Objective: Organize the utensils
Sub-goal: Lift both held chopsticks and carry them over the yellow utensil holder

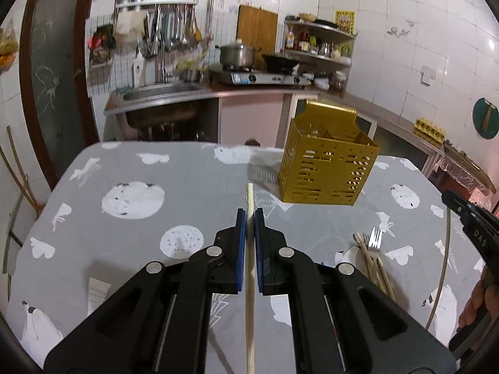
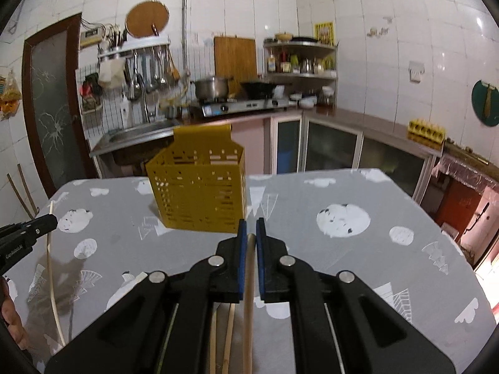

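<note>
Pale chopstick (image 1: 249, 205): one, clamped lengthwise between the blue pads of the left tongs (image 1: 249, 218), tip projecting toward 12 o'clock, shaft running back under the tongs to the lower edge of the left wrist view. In the right wrist view it shows again at 9 o'clock, a long pale rod (image 2: 50, 265) held above the cloth.

Darker chopstick (image 2: 249, 268): one, gripped between the pads of the right tongs (image 2: 251, 227), its blunt end just short of the fingertips. Both tongs narrow, each closed on its stick.

Loose chopsticks (image 1: 372, 265): a small bundle lying on the table at 4 o'clock of the left tongs, in the left wrist view; number not certain.

Fork (image 1: 375, 238): one, metal, tines toward 12 o'clock, touching the bundle.

Utensil holder (image 1: 327, 165): yellow, perforated, square, divided inside, standing upright on the table at 1 o'clock of the left tongs and at 11 o'clock of the right tongs (image 2: 199, 193).

Table (image 1: 124, 162): covered with grey cloth printed with white shapes.
</note>
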Motion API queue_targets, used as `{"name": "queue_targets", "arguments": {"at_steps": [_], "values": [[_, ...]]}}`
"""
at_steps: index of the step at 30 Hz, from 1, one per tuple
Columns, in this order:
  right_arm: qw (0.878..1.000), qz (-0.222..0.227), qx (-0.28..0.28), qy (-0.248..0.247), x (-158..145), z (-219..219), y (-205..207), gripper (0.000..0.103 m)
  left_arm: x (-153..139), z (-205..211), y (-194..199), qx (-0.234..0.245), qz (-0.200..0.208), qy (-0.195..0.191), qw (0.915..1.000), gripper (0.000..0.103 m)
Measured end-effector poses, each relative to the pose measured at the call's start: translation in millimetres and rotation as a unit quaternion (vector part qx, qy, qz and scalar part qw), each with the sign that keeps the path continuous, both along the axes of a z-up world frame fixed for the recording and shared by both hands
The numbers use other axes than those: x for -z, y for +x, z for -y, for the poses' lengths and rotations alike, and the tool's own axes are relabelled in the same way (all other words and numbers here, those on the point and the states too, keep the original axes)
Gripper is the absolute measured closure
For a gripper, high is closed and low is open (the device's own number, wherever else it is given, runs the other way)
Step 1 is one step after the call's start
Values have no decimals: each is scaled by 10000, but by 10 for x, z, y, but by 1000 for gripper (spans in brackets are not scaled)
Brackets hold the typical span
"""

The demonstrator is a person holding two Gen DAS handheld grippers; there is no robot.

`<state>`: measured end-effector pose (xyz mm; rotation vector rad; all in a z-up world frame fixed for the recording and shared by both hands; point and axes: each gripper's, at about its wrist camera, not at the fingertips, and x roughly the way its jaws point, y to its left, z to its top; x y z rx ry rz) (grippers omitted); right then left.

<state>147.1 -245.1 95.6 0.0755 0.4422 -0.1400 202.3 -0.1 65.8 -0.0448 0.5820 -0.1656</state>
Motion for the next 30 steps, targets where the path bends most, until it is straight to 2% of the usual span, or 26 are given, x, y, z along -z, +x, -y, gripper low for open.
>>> {"name": "queue_targets", "arguments": {"at_steps": [8,15,30], "values": [[9998,185,8,102,-35,48,-165,97,-29,-70,-186,16,189,-94,9998,99],[9987,505,-8,0,-172,16,-296,97,-161,-84,-338,-33,545,-90,9985,99],[9943,1064,85,-53,-488,64,-213,97,-423,30,-293,59,1000,-132,9949,99]]}}
